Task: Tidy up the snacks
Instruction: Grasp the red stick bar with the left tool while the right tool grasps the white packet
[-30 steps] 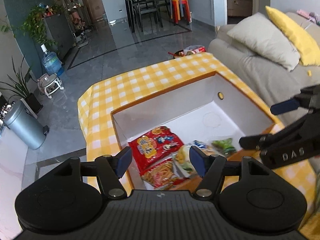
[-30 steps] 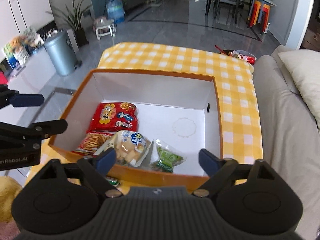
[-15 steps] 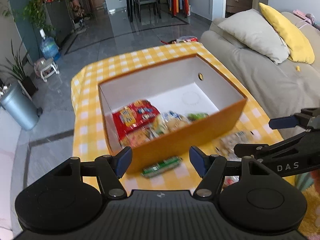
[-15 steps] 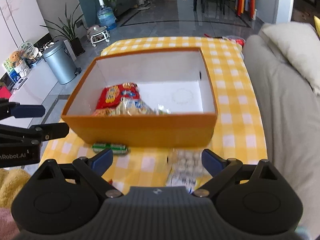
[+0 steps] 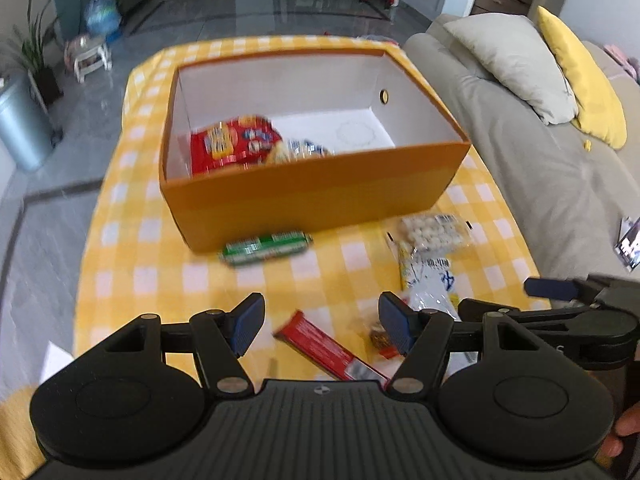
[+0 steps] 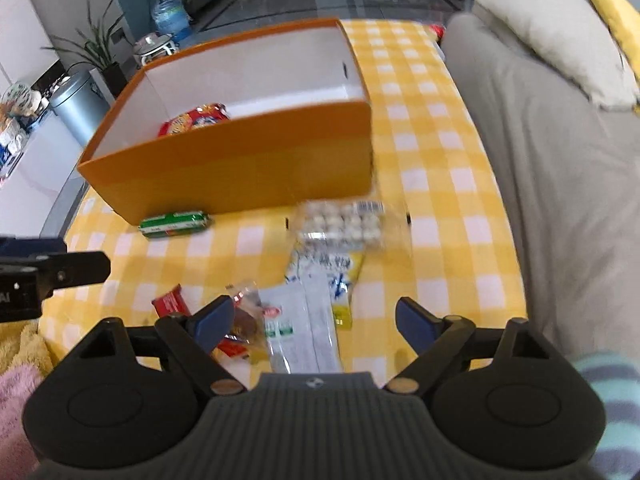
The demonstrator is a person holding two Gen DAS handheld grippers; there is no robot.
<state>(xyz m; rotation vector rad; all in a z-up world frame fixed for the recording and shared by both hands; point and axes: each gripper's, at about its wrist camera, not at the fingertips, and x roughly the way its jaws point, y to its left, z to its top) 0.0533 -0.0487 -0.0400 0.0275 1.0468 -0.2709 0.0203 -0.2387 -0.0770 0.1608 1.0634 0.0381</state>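
An orange box [image 5: 312, 196] [image 6: 240, 172] with a white inside stands on the yellow checked table and holds a red snack bag [image 5: 232, 146] [image 6: 194, 120] and other packets. In front of it lie a green packet [image 5: 266, 248] [image 6: 176, 224], a clear pack of white balls [image 5: 434, 232] [image 6: 344, 226], white sachets [image 6: 304, 320] [image 5: 430, 280] and a red bar [image 5: 324, 350]. My left gripper [image 5: 322, 322] is open and empty above the red bar. My right gripper [image 6: 314, 320] is open and empty above the white sachets.
A grey sofa [image 5: 540, 152] [image 6: 540, 160] with a grey pillow [image 5: 512, 60] and a yellow pillow [image 5: 580, 80] lies along the table's right side. A metal bin [image 5: 20, 132] [image 6: 80, 104], plants and a water bottle [image 5: 102, 20] stand on the floor to the left.
Both grippers have pulled back from above the box towards the table's near edge. The loose snacks in front of the box have come into view.
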